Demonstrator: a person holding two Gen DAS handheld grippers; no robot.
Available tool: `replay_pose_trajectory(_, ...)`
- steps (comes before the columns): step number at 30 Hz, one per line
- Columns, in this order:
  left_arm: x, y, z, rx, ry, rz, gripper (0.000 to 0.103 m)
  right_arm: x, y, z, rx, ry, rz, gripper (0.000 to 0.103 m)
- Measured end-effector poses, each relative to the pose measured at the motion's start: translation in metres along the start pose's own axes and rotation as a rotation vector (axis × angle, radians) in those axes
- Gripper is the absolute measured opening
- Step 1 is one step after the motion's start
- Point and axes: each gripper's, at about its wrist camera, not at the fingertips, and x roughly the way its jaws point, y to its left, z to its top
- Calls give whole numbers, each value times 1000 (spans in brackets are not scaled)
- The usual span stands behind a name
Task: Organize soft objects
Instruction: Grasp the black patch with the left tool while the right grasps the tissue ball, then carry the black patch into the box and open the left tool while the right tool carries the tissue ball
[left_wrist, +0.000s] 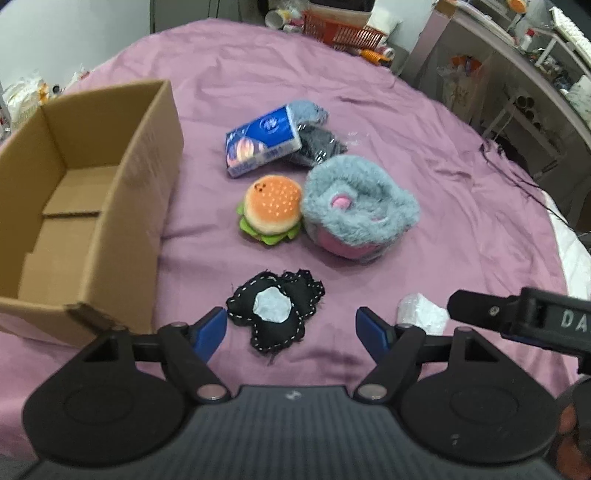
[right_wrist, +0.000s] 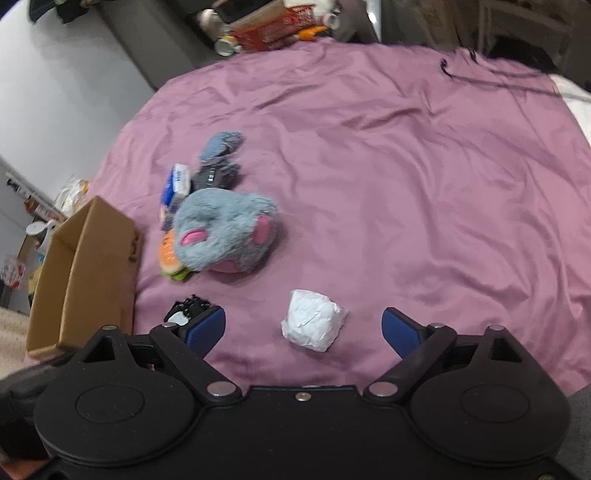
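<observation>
While both tongs hang spread over the near edge, the purple sheet (left_wrist: 406, 122) carries everything. Biggest item: cardboard box (left_wrist: 122, 206) at the sheet's left edge, top open; inside only its own bottom flaps show, no soft item visible. Grey-pink fluffy slipper (left_wrist: 358, 210) sits mid-sheet, touching the burger plush (left_wrist: 271, 212) on its left. Blue tissue pack (left_wrist: 262, 146) lies toward the far edge, leaning on a bagged dark fluffy item (left_wrist: 319, 142) w/ a blue-grey fuzzy piece (left_wrist: 308, 110) behind. Black stitched pouch (left_wrist: 275, 314) w/ white patch lies nr the near edge, right betw the left gripper (left_wrist: 291, 326) fingers, not pinched. White crumpled wad (right_wrist: 314, 319) lies betw the right gripper (right_wrist: 304, 325) fingers, also untouched.
</observation>
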Motion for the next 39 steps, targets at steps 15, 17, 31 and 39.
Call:
replay_pose_trajectory(15,42,8,5,-65,47,30,62,46,-20,2,174,107,-52,78)
replay_pose_trajectory(17,44,6,5,-62,44,44,59,51,-23,2,199,126,-56,70)
replay_pose_trajectory(31,21,9,3,-60,-15,50,29,45,-22,-2,229,68,41,38)
replay_pose_trajectory(39,-11,5,7,-65,-77,14,29,19,-12,-1,171,-44,97,38)
